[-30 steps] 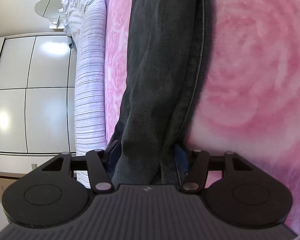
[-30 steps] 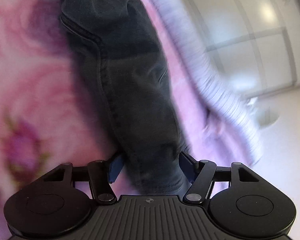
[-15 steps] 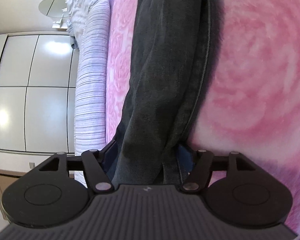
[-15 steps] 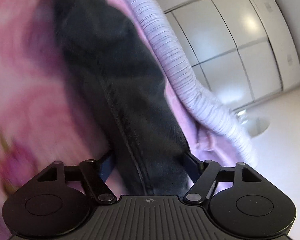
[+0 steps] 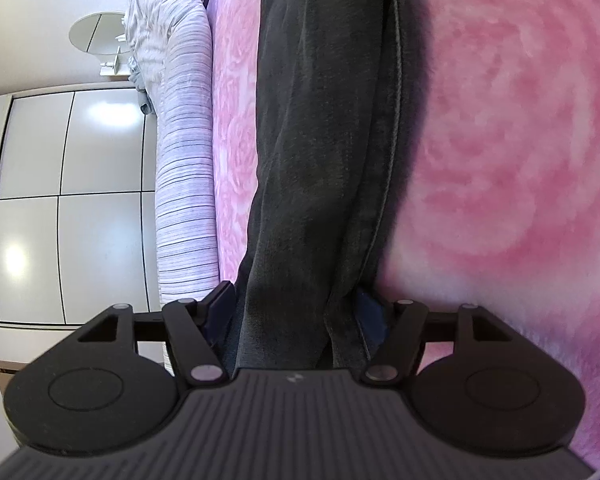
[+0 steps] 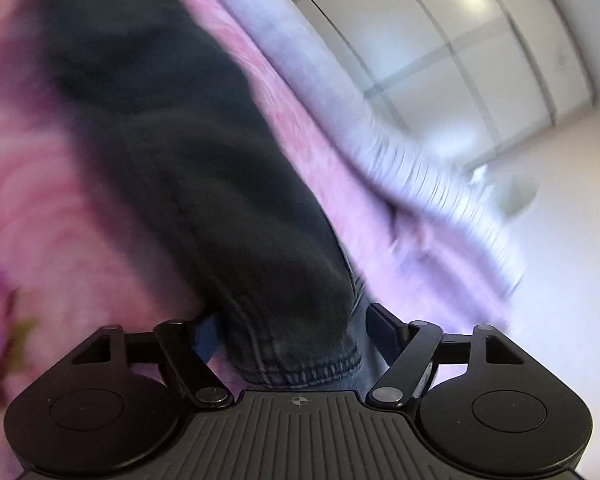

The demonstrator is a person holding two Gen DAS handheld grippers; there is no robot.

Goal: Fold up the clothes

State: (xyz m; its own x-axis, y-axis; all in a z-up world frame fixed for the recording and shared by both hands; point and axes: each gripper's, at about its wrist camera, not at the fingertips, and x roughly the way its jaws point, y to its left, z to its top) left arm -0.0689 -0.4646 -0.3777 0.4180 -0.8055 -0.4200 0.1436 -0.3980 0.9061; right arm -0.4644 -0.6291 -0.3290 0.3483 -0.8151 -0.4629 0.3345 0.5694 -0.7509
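A pair of dark grey jeans stretches away from my left gripper over a pink rose-patterned bed cover. The left gripper is shut on one end of the jeans, and the cloth hides most of its blue pads. In the right wrist view, the jeans run up and left from my right gripper, which is shut on their hemmed end. That view is blurred by motion.
A striped lilac and white blanket roll lies along the bed's edge, also in the right wrist view. White wardrobe doors stand beyond it. A round ceiling lamp shows at the top left.
My right gripper has swung with the jeans end, and its view has tilted and blurred. My left gripper holds its end nearly still, shifting only slightly.
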